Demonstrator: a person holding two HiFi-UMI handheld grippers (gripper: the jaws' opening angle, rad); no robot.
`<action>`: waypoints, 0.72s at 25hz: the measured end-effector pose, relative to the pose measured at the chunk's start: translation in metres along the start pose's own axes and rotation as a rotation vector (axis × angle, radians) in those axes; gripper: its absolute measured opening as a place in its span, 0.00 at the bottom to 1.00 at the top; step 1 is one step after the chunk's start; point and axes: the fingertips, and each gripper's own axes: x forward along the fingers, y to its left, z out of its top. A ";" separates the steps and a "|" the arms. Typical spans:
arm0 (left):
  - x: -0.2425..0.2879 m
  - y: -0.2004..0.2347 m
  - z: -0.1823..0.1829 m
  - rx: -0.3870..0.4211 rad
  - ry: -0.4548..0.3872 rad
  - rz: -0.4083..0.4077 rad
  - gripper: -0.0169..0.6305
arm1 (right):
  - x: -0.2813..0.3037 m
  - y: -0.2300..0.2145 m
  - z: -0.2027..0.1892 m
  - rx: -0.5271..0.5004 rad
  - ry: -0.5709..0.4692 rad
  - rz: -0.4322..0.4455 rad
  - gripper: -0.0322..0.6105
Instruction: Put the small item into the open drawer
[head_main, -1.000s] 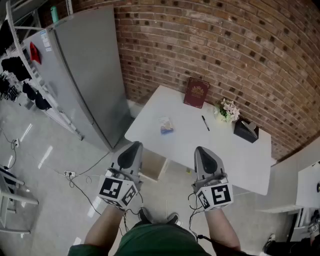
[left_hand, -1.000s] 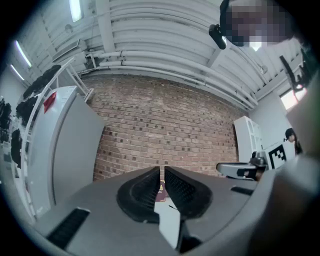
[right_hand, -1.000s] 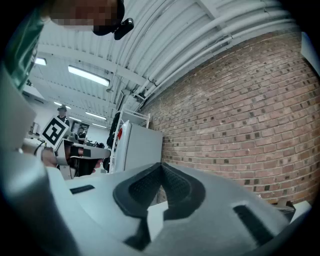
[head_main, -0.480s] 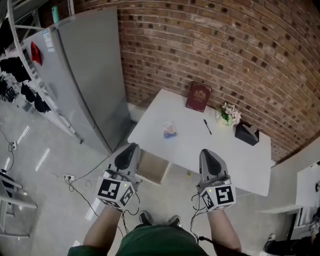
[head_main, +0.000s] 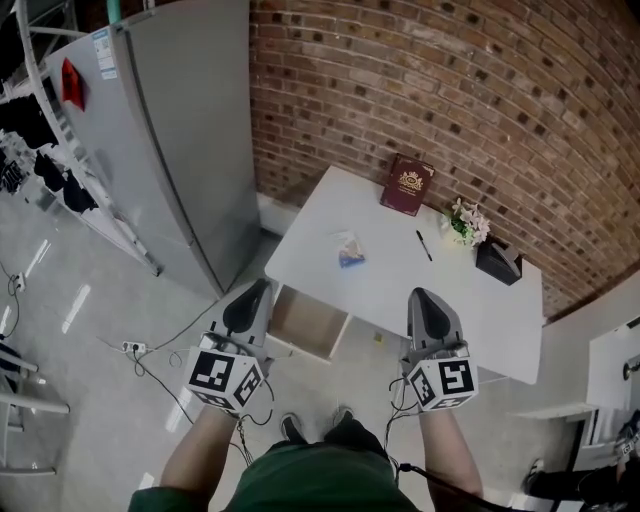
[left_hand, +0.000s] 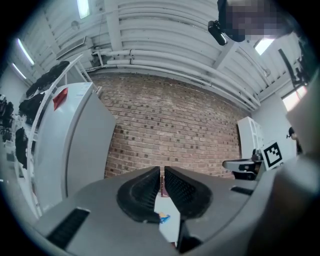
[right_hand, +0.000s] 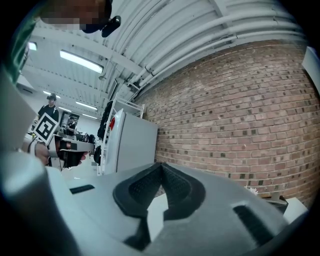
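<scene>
The small item, a clear packet with a blue part, lies on the white table near its left end. A bit of the small item shows low between the jaws in the left gripper view. The open drawer sticks out under the table's near left edge, light wood inside. My left gripper hovers just left of the drawer, its jaws nearly together with only a thin slit and nothing in it. My right gripper hangs over the table's near edge, shut and empty.
A dark red book, a black pen, a small flower bunch and a black box sit along the table's far side by the brick wall. A tall grey cabinet stands left. Cables lie on the floor.
The view has shifted toward the table, and more of the open drawer shows. Both grippers sit a little lower and wider apart in the frame, jaws unchanged.
</scene>
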 end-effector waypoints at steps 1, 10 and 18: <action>-0.001 0.005 0.000 -0.006 0.003 0.006 0.07 | 0.003 0.002 -0.003 0.000 0.008 0.000 0.05; 0.006 0.035 -0.014 -0.013 0.029 0.024 0.07 | 0.046 0.003 -0.036 0.028 0.079 0.005 0.05; 0.032 0.056 -0.040 -0.006 0.088 0.068 0.07 | 0.103 -0.014 -0.082 0.070 0.156 0.036 0.10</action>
